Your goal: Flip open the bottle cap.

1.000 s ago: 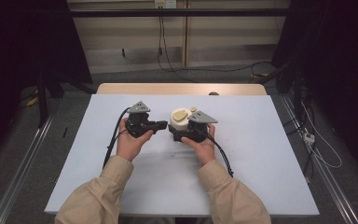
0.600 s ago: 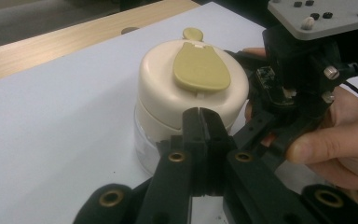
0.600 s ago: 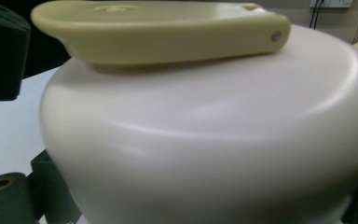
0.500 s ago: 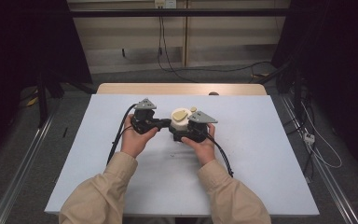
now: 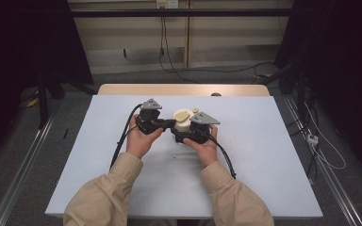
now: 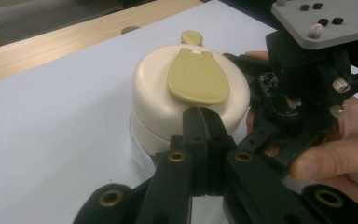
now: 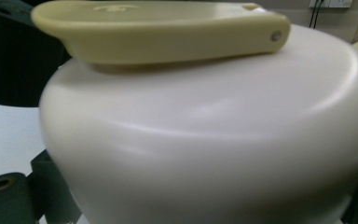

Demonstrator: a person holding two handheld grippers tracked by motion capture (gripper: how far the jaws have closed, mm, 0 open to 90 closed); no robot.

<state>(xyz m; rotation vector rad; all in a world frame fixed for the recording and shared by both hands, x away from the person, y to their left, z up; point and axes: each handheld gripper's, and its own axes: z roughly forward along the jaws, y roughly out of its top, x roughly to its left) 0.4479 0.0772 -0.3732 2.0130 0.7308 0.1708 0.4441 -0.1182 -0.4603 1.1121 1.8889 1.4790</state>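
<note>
A cream round container (image 5: pixel 183 124) with an olive flip tab (image 5: pixel 183 114) on its lid stands mid-table. My right gripper (image 5: pixel 184 133) is shut on its lower body, one jaw on each side. In the right gripper view the container (image 7: pixel 205 140) and tab (image 7: pixel 158 32) loom close, with one finger (image 7: pixel 4 191) at the bottom left. My left gripper (image 5: pixel 170 124) is shut, jaws pressed together. Its tips (image 6: pixel 201 115) touch the lid's side just below the tab (image 6: pixel 196 77). A small olive knob (image 6: pixel 192 36) sticks out behind the lid.
The white table (image 5: pixel 264 155) has a wooden strip (image 5: pixel 184 89) along its far edge. Black cables (image 5: pixel 122 141) trail from both grippers toward the person. Loose wires (image 5: pixel 320 150) lie on the floor at the right, and metal rails run along both sides.
My left gripper has moved right across the table until its shut tips reach the container. The right gripper and the container have stayed put.
</note>
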